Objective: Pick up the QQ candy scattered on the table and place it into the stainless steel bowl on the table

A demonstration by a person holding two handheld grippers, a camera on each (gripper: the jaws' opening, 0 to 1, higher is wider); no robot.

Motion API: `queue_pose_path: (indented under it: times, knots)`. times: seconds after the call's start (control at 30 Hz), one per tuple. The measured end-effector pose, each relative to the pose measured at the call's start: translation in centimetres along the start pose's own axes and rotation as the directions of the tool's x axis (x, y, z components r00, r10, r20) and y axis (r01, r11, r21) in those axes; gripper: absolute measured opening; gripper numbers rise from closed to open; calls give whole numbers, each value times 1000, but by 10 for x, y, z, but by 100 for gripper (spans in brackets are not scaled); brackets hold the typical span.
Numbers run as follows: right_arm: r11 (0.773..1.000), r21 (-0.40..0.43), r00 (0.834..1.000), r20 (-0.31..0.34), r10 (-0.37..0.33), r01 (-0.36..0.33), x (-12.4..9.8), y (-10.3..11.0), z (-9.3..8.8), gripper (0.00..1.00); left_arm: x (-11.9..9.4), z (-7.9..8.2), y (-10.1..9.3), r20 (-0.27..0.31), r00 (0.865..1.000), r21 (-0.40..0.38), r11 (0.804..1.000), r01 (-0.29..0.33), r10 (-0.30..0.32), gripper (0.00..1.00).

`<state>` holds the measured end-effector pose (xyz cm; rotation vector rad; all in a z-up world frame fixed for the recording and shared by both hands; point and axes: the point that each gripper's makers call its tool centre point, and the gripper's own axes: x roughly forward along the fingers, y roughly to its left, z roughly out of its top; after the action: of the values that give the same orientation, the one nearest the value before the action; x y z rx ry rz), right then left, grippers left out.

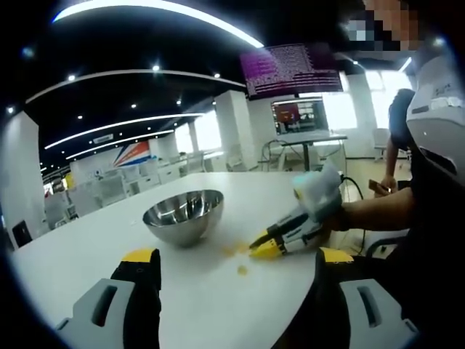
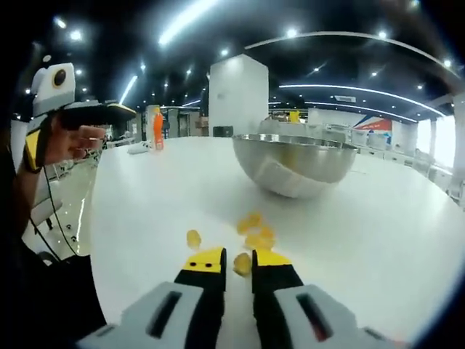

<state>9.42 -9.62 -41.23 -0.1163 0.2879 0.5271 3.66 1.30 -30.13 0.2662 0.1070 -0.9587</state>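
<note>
Small translucent yellow QQ candy pieces (image 2: 254, 231) lie scattered on the round white desk (image 2: 160, 196), just in front of the shiny stainless steel bowl (image 2: 294, 163). The right hand-held gripper (image 2: 238, 263) has its jaws narrowed around one piece; actual contact is hard to confirm. They look light, soft and springy, best pinched gently across the middle. The left hand-held gripper (image 1: 236, 256) hovers wide open. The bowl's inside is hidden.

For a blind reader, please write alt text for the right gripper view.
The right tongs, nearly shut, close on a yellow candy on the white table. More candies lie just ahead, before a stainless steel bowl.
</note>
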Motion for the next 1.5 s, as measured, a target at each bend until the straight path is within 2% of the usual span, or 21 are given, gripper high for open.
queue_pose_path:
  times: [0.17, 0.57, 1.1, 1.23, 1.33, 1.5]
  knots:
    - [1000, -3, 1000, -3, -2, 2, 0, -1, 0, 7, 1, 2, -2, 2, 1000, 2, 1000, 5, -5, 88]
    - [999, -48, 1000, -3, 6, -6, -1, -2, 0, 3, 3, 0, -3, -5, 1000, 1, 1000, 7, -7, 88]
    - [999, -13, 999, -13, 38, -38, -3, -1, 0, 2, 4, -1, 1, -14, 1000, 3, 1000, 1, -1, 88]
    - [998, 29, 998, 13, 59, -59, -7, 1, 11, 2, 4, -1, 2, -13, 1000, 2, 1000, -1, 1, 88]
    - [998, 27, 998, 35, 59, -60, -12, 1, 23, 2, 4, -1, 2, -11, 1000, 2, 1000, -2, 2, 88]
    - [999, -1, 994, 98, 50, -50, -23, -2, 60, 2, 4, -2, 4, -13, 1000, -1, 1000, -3, 3, 88]
